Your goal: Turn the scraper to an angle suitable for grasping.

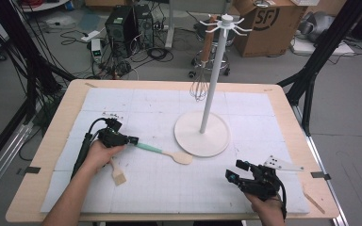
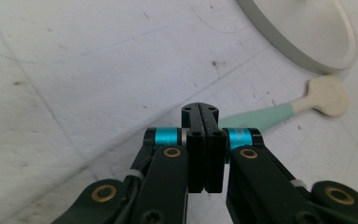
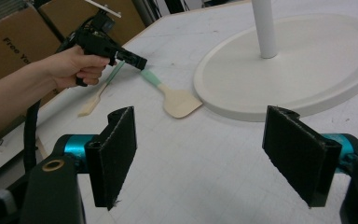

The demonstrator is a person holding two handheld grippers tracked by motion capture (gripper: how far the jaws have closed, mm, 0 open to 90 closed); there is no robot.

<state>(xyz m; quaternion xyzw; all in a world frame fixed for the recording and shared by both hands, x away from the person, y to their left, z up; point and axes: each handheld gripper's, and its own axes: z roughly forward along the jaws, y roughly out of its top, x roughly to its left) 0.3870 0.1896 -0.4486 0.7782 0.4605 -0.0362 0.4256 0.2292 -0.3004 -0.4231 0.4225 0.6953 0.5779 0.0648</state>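
Left gripper [image 1: 133, 140] low over white mat [image 1: 169, 188], jaws pressed together, no gap between pads in left gripper view. Its tips sat at green handle end of spatula [image 1: 167, 152]; whether handle was pinched, could not tell. Spatula lay flat on mat, cream blade pointing toward round base of white rack stand [image 1: 201, 133], just beside base rim, not touching. 2nd spatula [image 1: 117, 175] lay on mat beside left hand [image 1: 100, 153]. Whisk [image 1: 200, 84] hung from rack. Right gripper [image 1: 233, 175] hovered near front edge, jaws wide apart, nothing between pads.
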